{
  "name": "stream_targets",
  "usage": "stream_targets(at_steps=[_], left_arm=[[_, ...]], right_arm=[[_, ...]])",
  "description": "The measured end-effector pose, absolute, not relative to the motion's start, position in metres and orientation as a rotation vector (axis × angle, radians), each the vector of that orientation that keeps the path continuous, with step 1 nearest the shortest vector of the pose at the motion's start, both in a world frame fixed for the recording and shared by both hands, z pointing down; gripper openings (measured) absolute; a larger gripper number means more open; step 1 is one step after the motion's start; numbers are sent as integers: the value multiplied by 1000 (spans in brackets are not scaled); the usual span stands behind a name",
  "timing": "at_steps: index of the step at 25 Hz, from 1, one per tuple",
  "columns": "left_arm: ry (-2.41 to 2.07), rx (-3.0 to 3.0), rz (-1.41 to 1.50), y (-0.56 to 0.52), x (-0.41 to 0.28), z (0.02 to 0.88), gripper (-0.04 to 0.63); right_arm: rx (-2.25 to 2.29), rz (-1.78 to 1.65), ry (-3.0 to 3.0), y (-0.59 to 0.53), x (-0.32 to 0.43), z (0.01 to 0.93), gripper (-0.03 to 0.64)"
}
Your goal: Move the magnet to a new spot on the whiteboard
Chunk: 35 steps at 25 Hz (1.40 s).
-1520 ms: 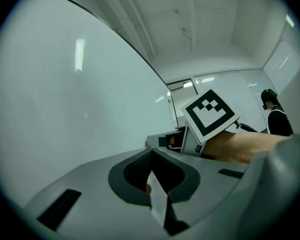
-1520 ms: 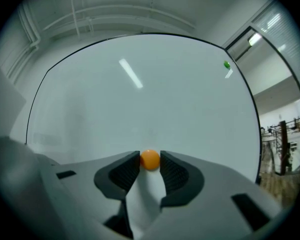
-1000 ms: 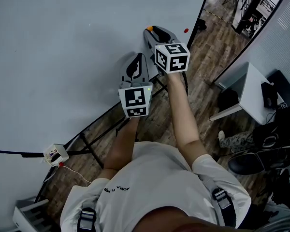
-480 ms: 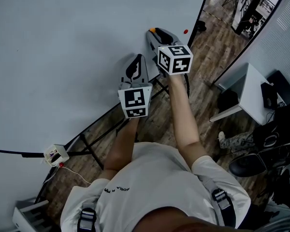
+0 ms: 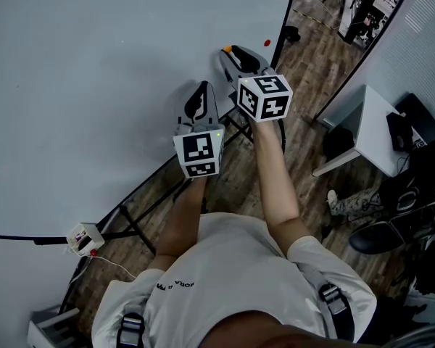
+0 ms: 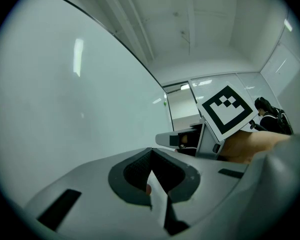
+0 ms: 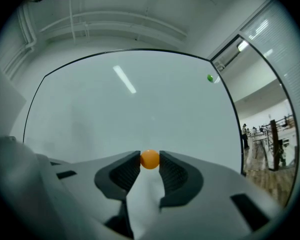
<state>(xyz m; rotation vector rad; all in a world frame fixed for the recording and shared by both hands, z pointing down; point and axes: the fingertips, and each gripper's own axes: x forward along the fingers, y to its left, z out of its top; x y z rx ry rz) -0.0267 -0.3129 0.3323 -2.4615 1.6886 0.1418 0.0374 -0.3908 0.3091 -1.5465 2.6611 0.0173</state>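
Observation:
In the right gripper view a small orange ball magnet sits pinched between the tips of my right gripper, which is shut on it. The whiteboard fills the view just ahead; whether the magnet touches it I cannot tell. From the head view the right gripper points at the whiteboard near its right edge, with the orange magnet at its tip. My left gripper hangs lower left of it, also close to the board. Its pads meet in the left gripper view, so the left gripper is shut and holds nothing.
A red magnet sticks to the board right of the right gripper. A green magnet sits high near the board's right edge. Below are the board's black stand, a small white box, wooden floor, a white desk and a chair.
My right gripper has slid a little to the right along the board with the orange magnet, closer to the red magnet. The left gripper has stayed where it was.

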Motion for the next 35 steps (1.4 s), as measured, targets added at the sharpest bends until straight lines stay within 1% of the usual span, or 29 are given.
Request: stream_targets(at_steps=[13, 35], left_arm=[[1636, -2492, 136, -303, -8, 327, 2], [1574, -2525, 155, -285, 3, 320, 2]], right_arm=[[-1582, -12, 2619, -361, 58, 308, 127], [-1683, 49, 2565, -320, 72, 311, 127]])
